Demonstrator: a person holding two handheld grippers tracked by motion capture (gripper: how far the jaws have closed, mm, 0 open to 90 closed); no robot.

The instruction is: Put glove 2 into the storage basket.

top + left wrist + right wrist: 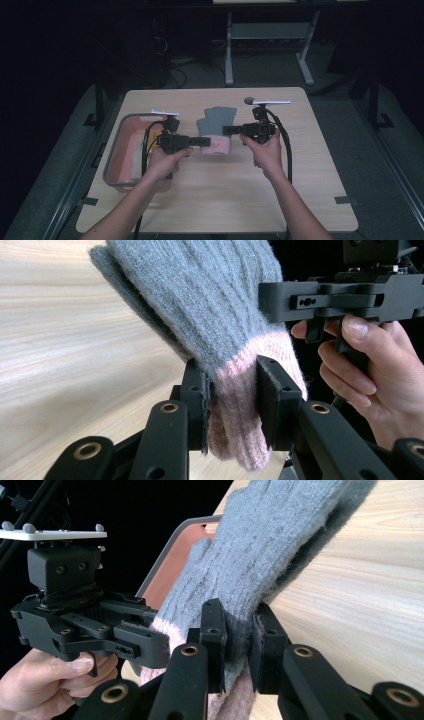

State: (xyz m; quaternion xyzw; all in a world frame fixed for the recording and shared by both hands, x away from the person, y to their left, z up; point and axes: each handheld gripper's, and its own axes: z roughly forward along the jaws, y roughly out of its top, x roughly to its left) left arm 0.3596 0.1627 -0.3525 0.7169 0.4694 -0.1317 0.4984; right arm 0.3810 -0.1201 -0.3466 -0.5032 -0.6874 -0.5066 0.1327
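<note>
Stretching between both, grey-and-pink glove (214, 131), left gripper (196, 142) clenching pink cuff, right gripper (229, 130) clenching grey part

Bare table (225, 200) lies open near the person; the bin (116, 150) blocks the left edge.

On my left side a grey-rimmed pink basin (131, 150) stands at the edge of the light wooden table (235, 200). Behind the table I see the white legs of another table (267, 35), standing on a dark floor (350, 125).
</note>
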